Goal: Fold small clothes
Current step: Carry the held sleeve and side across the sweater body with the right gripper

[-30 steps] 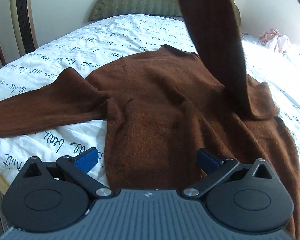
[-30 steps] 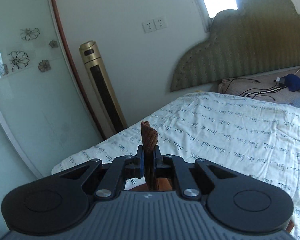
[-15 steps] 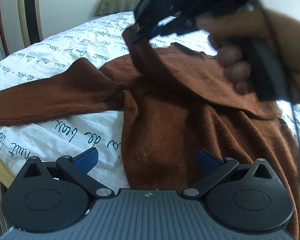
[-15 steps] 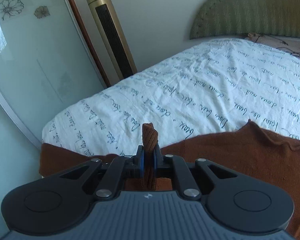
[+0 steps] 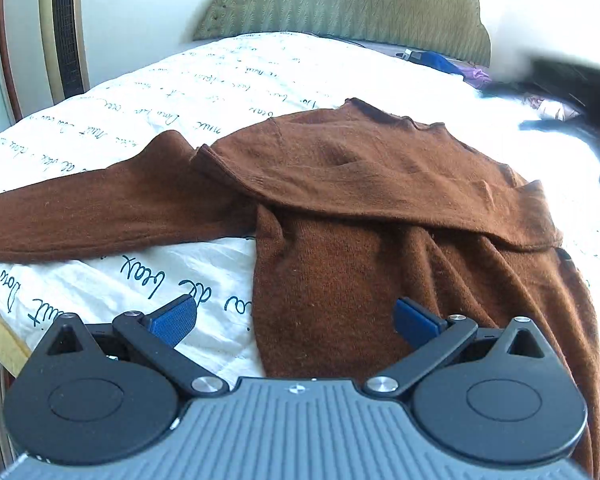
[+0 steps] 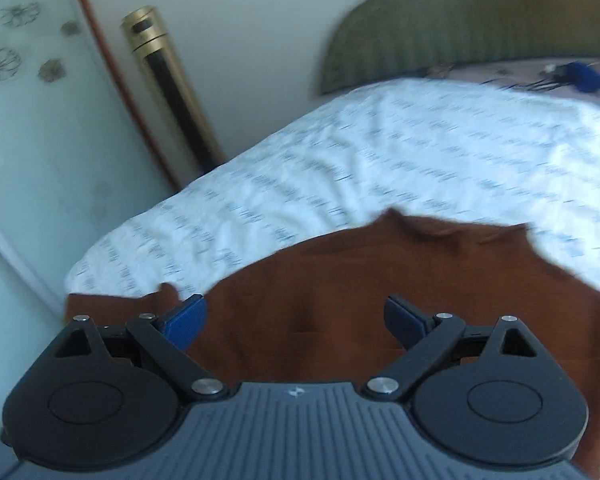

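A brown knit sweater [image 5: 340, 248] lies flat on the bed. Its right sleeve [image 5: 380, 176] is folded across the chest, and its left sleeve [image 5: 100, 212] stretches out to the left. My left gripper [image 5: 294, 320] is open and empty, just above the sweater's lower left edge. My right gripper [image 6: 296, 322] is open and empty above the sweater [image 6: 380, 280]; that view is blurred. The right gripper also shows as a dark blur at the right edge of the left wrist view [image 5: 580, 96].
The bed has a white quilt with blue script [image 5: 220, 84] and a green padded headboard [image 5: 340, 4]. A gold tower fan [image 6: 168, 92] and a frosted glass panel [image 6: 32, 128] stand left of the bed. Small items and cables [image 6: 580, 72] lie near the headboard.
My right gripper laid the right sleeve across the sweater's chest, let it go, opened, and pulled away to the right. My left gripper stayed open and barely moved.
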The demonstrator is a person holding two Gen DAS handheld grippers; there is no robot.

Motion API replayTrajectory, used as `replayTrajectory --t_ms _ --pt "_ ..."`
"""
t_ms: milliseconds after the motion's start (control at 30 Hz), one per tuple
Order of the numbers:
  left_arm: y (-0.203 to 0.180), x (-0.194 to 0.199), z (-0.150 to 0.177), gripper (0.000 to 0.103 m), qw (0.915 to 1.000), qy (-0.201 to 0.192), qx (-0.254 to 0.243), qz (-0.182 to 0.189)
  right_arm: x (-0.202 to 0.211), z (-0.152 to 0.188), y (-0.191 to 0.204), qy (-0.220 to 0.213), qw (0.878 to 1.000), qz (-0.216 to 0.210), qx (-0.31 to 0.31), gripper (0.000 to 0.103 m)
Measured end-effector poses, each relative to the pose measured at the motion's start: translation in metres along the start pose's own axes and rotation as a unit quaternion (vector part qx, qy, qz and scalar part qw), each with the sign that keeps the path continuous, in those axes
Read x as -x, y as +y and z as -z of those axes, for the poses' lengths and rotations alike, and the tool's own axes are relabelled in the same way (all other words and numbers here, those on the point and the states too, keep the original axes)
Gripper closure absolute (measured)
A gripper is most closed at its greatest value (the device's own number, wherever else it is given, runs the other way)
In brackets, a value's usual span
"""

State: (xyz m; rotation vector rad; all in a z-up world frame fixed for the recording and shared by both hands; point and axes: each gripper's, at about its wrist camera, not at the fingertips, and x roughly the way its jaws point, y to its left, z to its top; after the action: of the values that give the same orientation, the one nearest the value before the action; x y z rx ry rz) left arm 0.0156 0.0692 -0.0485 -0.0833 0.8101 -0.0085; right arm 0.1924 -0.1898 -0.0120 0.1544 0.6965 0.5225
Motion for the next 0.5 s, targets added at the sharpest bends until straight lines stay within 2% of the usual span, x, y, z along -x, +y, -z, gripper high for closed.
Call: replayTrajectory --t_ms 100,167,267,367,400,433,467,500 --pt "-0.004 -0.001 -0.002 0.0 1.0 0.004 -0.002 -0.001 0.031 0.009 -0.077 -0.011 0.996 0.079 -0.05 0.007" --pt "-0.008 -0.001 -0.002 0.0 1.0 0.006 -0.006 -0.003 0.04 0.022 -0.122 -0.003 0.991 0.094 -0.091 0.007" --pt "-0.014 0.003 -0.002 0.0 0.9998 0.005 -0.016 -0.006 0.039 0.045 -0.16 0.008 0.987 0.081 -0.14 0.007" --pt "-0.016 0.003 -0.003 0.0 0.9998 0.002 -0.019 -0.011 0.032 0.065 -0.173 0.008 0.985 0.044 -0.169 0.007" --pt "-0.016 0.003 -0.004 0.0 0.9997 0.005 -0.019 -0.013 0.03 0.07 -0.174 0.009 0.984 0.029 -0.173 0.011" --pt "-0.016 0.003 -0.003 0.0 0.9997 0.007 -0.019 -0.013 0.024 0.075 -0.174 0.011 0.985 0.014 -0.172 0.019" --pt "-0.016 0.003 -0.003 0.0 0.9997 0.007 -0.018 -0.014 0.02 0.078 -0.173 0.017 0.985 0.009 -0.172 0.049" --pt "-0.015 0.003 -0.002 0.0 0.9997 0.007 -0.018 -0.017 0.013 0.082 -0.174 0.026 0.983 0.011 -0.18 0.064"
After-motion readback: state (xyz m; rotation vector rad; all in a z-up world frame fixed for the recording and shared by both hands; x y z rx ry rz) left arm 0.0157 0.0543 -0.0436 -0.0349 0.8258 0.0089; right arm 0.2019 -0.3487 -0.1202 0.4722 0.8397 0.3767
